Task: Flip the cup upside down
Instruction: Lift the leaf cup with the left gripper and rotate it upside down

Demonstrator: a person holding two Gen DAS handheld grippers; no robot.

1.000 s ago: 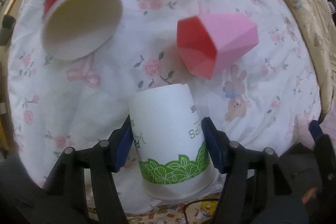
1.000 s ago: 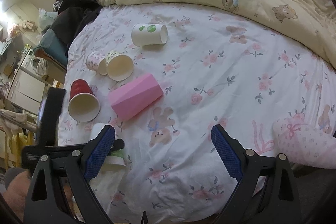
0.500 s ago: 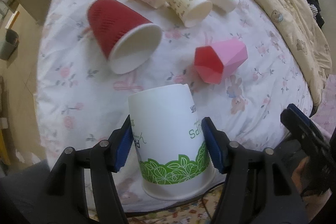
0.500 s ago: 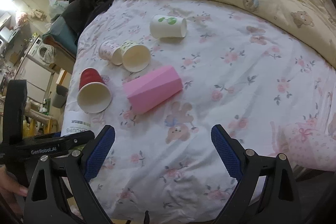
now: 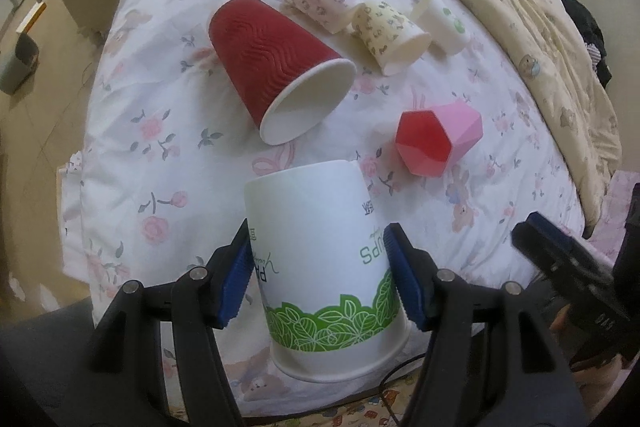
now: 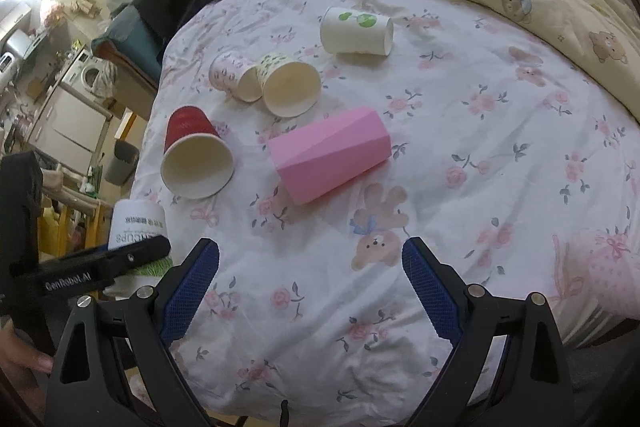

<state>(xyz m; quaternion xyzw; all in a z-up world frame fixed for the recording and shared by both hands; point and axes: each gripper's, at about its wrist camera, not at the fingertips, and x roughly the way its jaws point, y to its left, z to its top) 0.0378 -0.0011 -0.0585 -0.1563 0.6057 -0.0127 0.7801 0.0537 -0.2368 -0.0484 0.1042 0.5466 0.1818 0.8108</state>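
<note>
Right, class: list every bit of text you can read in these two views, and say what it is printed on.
"GenRobot.AI": on the left gripper, seen from the right wrist.
"UPS", upside down: on the white cup that gripper holds; its script and small characters are unreadable.
Other cups: pictures only.

White paper cup [image 6: 136, 227]: lower half hidden behind left claw's [image 5: 316, 279] arm in right wrist view; mouth faces the lens, interior unseen. Small white cup [image 5: 448, 23]: largely hidden behind yellow patterned cup [image 5: 388, 35]. Cup lettering: too small to read. Right claw [image 6: 310, 287]: frame cut by bottom edge.
</note>
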